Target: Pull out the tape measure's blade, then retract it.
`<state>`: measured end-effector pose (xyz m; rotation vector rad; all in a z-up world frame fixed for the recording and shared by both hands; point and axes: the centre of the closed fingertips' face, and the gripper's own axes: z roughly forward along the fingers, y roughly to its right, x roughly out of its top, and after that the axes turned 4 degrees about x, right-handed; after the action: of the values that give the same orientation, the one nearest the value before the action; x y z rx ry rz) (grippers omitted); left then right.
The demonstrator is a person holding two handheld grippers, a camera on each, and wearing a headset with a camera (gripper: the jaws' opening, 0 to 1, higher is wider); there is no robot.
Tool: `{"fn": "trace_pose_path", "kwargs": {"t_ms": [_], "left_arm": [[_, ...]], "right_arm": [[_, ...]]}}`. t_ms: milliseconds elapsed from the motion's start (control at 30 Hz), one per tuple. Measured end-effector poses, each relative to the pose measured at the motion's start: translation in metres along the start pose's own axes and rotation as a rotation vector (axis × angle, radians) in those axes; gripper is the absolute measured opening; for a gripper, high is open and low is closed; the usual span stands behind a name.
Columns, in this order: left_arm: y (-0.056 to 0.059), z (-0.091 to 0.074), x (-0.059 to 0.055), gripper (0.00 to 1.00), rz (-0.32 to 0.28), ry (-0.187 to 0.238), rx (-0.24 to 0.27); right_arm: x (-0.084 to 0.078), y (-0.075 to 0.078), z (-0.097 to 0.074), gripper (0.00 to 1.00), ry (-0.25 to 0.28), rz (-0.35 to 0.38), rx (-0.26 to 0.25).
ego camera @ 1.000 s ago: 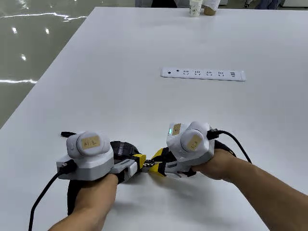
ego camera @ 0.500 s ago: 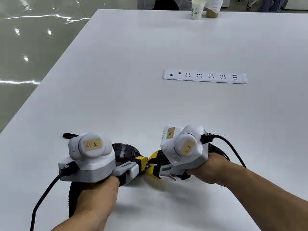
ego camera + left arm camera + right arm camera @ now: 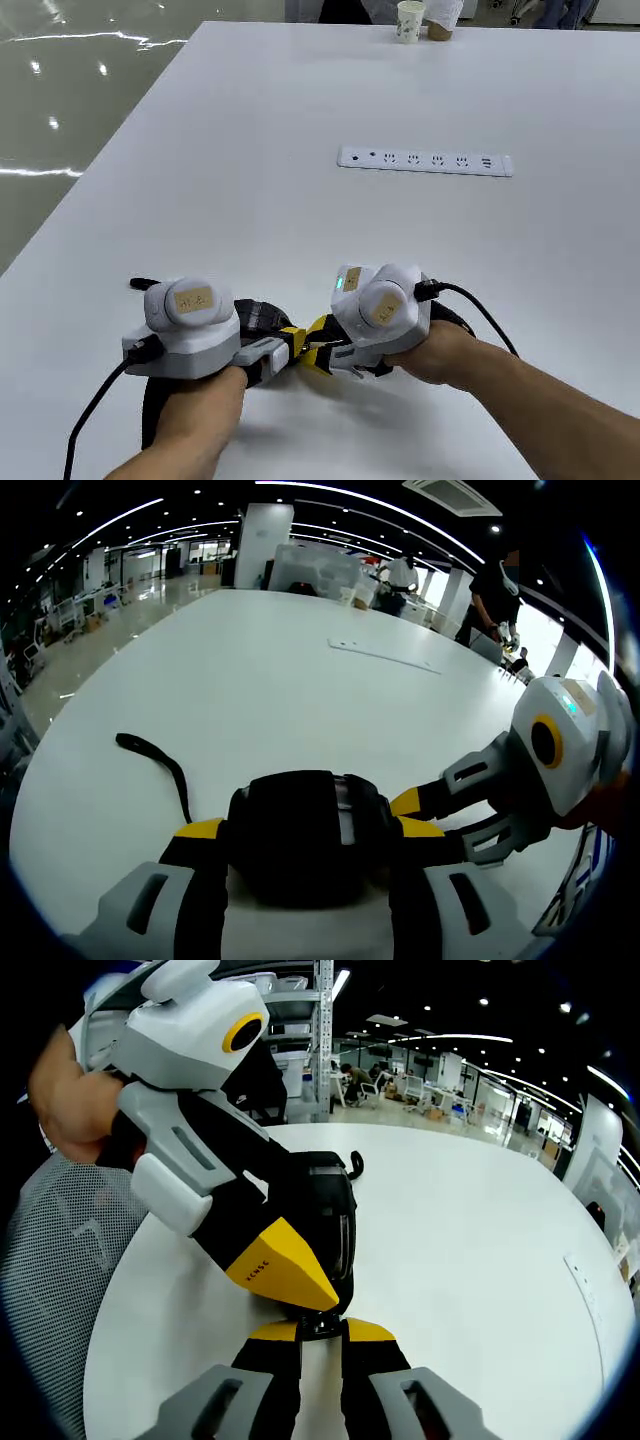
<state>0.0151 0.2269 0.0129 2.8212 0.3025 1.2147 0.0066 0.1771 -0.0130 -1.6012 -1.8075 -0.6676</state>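
A black tape measure [image 3: 320, 1210] was held on the white worktop [image 3: 300, 150], its case clamped by the left tongs [image 3: 308, 830]. The blade tip [image 3: 320, 1322] was pinched by the right tongs [image 3: 322, 1334] at the case. No blade was drawn out yet; pulling and retracting were judged outstanding.

Grippers nose to nose, low and near; left gripper [image 3: 288, 338] clamped round tape measure [image 3: 300, 825], right gripper [image 3: 320, 1336] pinching blade tip [image 3: 319, 1322]

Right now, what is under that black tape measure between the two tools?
The white table lies under the tape measure, whose case the left tool clamps. The case covers the spot beneath it, so anything there is hidden.
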Motion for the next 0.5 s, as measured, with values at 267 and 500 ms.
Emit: {"fn": "trace_pose_path", "kwargs": {"t_ms": [267,500], "left_arm": [[0.0004,-0.0001,0.0002,0.61,0.004,-0.011,-0.002],[0.0004,-0.0008,0.0007,0.62,0.016,-0.018,-0.004]], "right_arm": [[-0.0002,0.0004,0.0003,0.12,-0.008,-0.005,-0.002],[-0.0001,0.0012,-0.0005,0.14,-0.01,-0.004,-0.012]]}}
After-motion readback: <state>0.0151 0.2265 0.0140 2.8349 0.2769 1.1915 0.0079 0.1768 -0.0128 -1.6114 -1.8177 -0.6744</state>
